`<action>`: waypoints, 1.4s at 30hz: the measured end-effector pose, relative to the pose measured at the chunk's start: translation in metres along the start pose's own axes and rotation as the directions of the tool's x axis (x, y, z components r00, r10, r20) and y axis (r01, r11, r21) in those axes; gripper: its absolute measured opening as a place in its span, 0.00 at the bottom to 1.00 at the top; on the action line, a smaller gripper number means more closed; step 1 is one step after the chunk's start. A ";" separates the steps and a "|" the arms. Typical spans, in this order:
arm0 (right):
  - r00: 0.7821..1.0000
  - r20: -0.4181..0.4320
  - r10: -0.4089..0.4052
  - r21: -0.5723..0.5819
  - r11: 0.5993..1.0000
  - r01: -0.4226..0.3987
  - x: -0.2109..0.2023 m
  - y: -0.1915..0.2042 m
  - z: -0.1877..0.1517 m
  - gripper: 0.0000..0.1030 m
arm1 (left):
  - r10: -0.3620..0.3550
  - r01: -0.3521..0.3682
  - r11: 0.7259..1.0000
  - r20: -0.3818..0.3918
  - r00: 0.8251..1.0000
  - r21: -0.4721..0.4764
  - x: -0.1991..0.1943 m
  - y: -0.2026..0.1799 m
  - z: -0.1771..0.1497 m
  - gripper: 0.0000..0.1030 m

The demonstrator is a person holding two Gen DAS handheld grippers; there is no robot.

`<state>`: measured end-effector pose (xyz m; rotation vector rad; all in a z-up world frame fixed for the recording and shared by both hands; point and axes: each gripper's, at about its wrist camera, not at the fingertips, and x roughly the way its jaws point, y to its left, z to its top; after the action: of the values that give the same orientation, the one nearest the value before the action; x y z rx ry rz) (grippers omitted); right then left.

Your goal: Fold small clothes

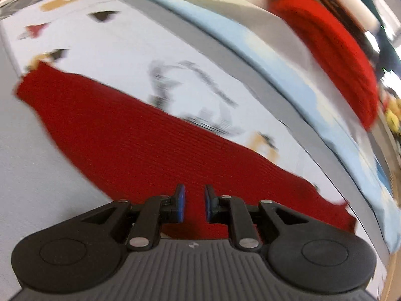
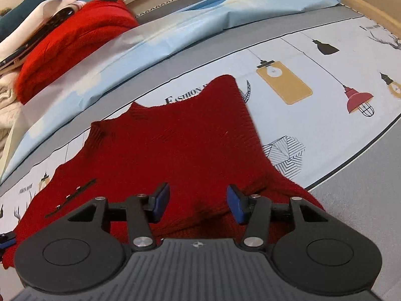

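Both tongs (image 1: 194, 207) (image 2: 198, 204) hover open above the red sweater (image 2: 175, 150).

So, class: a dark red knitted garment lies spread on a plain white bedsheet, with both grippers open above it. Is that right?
Not quite. The bedsheet is not plain: the right wrist view shows it printed with hanging lamps and lettering. The rest stands: the dark red knitted garment lies spread on it, and the left gripper and right gripper are both open above it.
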<state>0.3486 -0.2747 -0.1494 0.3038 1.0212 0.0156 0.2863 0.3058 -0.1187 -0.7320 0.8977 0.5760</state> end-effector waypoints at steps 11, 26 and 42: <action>1.000 0.003 0.019 -0.060 0.998 -0.019 -0.016 0.029 -0.006 0.51 | 0.084 -0.089 0.935 -0.028 0.996 -0.343 0.007 0.159 0.060 0.41; 1.000 0.016 0.003 -0.074 0.997 -0.002 -0.022 0.032 -0.011 0.51 | 0.192 -0.172 0.968 0.098 0.976 -0.183 -0.002 0.105 0.055 0.12; 1.000 0.011 0.021 -0.022 1.000 -0.021 -0.026 0.013 -0.009 0.51 | -0.466 0.395 0.812 0.069 0.882 0.429 -0.081 -0.165 -0.085 0.11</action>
<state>0.3290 -0.2640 -0.1291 0.2946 1.0061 0.0441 0.3222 0.1258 -0.0328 -0.4744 0.6284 0.0336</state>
